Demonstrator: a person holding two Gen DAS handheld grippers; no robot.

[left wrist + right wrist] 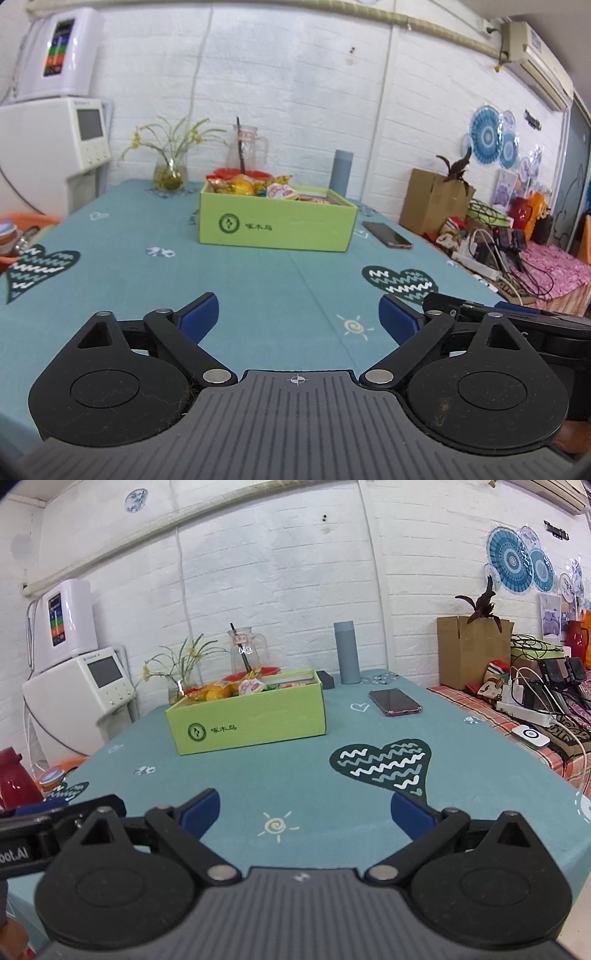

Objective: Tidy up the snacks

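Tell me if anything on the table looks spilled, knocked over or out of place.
Nothing is spilled or tipped. The green box sits flat with the snack packets heaped inside, some poking above its rim. The only non-snack stray nearby is a phone lying flat to the box's right.

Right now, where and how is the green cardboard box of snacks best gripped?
Probably by one short end wall of the green cardboard box, from above: the open top leaves the thin rim free. The right-hand end looks less crowded with snack packets; the open right gripper faces it.
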